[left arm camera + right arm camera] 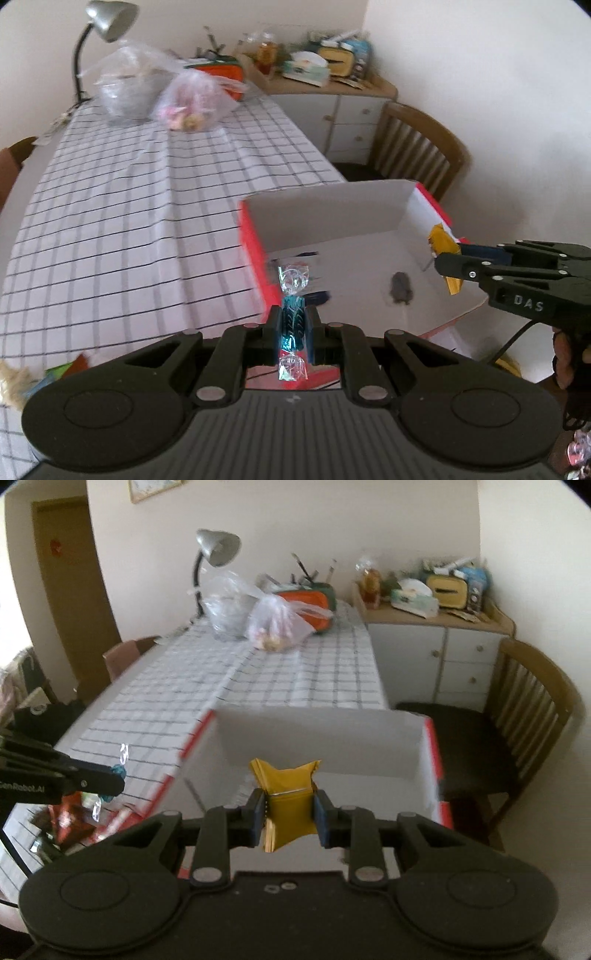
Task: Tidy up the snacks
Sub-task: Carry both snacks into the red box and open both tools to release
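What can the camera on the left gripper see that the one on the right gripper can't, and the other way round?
Only the left wrist view shows the small dark object lying on the box floor.

Only the right wrist view shows the brown door, a framed picture on the wall, and the pile of snack wrappers on the tablecloth.

Both show the red-and-white box, the teal candy in the left gripper, the yellow packet in the right gripper, the desk lamp, plastic bags and wooden chair.
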A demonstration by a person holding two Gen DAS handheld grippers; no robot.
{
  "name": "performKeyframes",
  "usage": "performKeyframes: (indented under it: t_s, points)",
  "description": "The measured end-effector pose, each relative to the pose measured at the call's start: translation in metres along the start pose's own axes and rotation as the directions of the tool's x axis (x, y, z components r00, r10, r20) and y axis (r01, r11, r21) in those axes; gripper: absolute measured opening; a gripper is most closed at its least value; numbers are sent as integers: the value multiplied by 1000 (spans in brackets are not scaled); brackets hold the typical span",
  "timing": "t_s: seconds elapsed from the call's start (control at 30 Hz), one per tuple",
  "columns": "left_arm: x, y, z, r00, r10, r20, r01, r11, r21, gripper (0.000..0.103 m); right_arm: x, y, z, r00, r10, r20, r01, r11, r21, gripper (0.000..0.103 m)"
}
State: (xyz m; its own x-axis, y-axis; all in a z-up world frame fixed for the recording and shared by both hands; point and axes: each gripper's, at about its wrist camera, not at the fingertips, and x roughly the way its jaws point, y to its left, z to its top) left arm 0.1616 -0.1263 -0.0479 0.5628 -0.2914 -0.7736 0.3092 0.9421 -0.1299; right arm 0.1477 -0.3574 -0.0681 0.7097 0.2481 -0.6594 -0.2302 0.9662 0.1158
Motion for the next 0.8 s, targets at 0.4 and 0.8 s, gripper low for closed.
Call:
performKeyframes:
  t_s: [0.4,0.8]
  points:
    - [85,-58,23,989,18,-147,-11,999,48,12,42,-38,-6,988,-21,-152,10,998,-69,26]
    - [142,-71,25,959,71,-274,-55,996,66,12,91,-36,-14,957,-27,-289,-7,993,-117,27]
